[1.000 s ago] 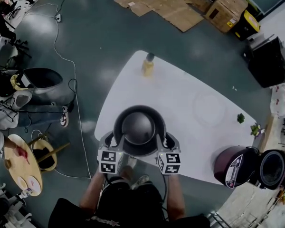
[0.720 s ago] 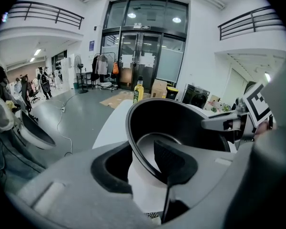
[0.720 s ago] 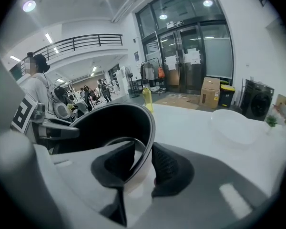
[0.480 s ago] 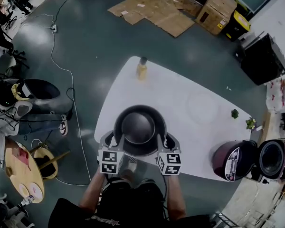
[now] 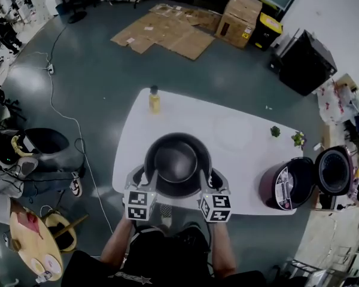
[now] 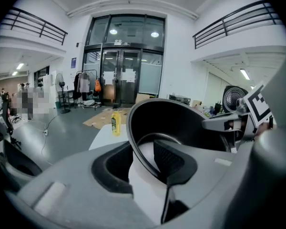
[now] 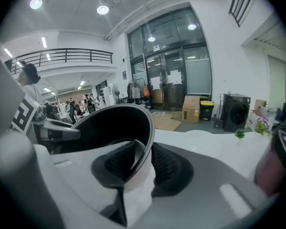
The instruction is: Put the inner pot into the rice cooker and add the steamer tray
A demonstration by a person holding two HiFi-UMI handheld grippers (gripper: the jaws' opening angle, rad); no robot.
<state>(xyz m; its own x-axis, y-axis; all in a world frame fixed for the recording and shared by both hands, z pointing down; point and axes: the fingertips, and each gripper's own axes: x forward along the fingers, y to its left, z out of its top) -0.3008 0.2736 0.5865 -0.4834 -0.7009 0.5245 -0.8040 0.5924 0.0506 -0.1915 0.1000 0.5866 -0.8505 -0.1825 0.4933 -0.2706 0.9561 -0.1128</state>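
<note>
The dark round inner pot (image 5: 177, 160) hangs over the near edge of the white table (image 5: 239, 142). My left gripper (image 5: 140, 176) is shut on its left rim, my right gripper (image 5: 214, 177) on its right rim. In the left gripper view the rim (image 6: 138, 142) runs between the pads of the left gripper (image 6: 143, 159), whose jaws have just been closing on it. The right gripper view shows the pot (image 7: 109, 123) with its rim pinched in the right gripper (image 7: 140, 163). The maroon rice cooker (image 5: 283, 187) stands at the table's right corner, lid (image 5: 332, 171) open. A faint pale disc (image 5: 232, 129) lies mid-table.
A yellow bottle (image 5: 154, 99) stands at the table's far left corner. Two small plants (image 5: 275, 131) sit near the right edge. Flattened cardboard (image 5: 164, 31), boxes (image 5: 239, 17) and a black cabinet (image 5: 303, 61) lie beyond. A cable (image 5: 78, 130) and a round wooden table (image 5: 33, 238) are at left.
Both grippers have risen with the pot held between them, so it now hangs higher above the table. The table and cooker look smaller and have shifted left in the head view.
</note>
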